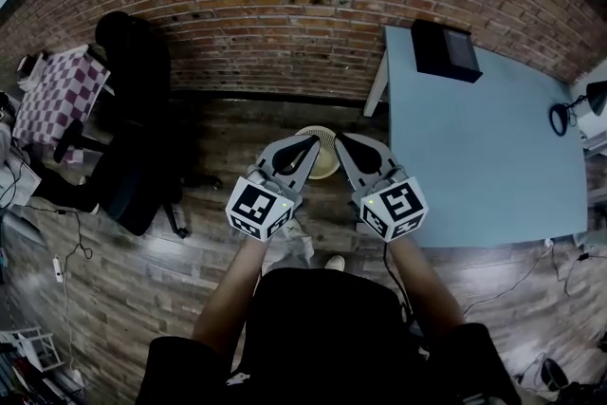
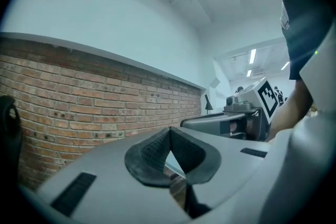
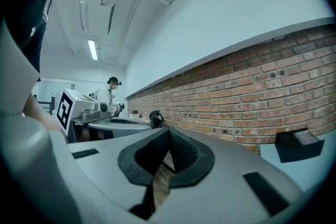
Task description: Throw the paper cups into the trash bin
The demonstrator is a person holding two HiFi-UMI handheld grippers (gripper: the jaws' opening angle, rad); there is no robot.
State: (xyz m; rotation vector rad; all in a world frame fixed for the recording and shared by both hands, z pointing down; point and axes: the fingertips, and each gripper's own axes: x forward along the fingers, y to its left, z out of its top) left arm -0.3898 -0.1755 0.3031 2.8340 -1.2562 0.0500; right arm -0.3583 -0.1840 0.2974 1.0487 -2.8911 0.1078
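Your left claw and right claw are both pinched shut, holding nothing, with their tips over the trash bin on the wooden floor. You cannot make out its contents. Beside it stands a pale blue worktop carrying a black box, against a brick wall.

Head cam looks steeply down from above the left gripper and right gripper; each gripper cam sits close behind its jaws, tilted upward, both catching the brick wall.
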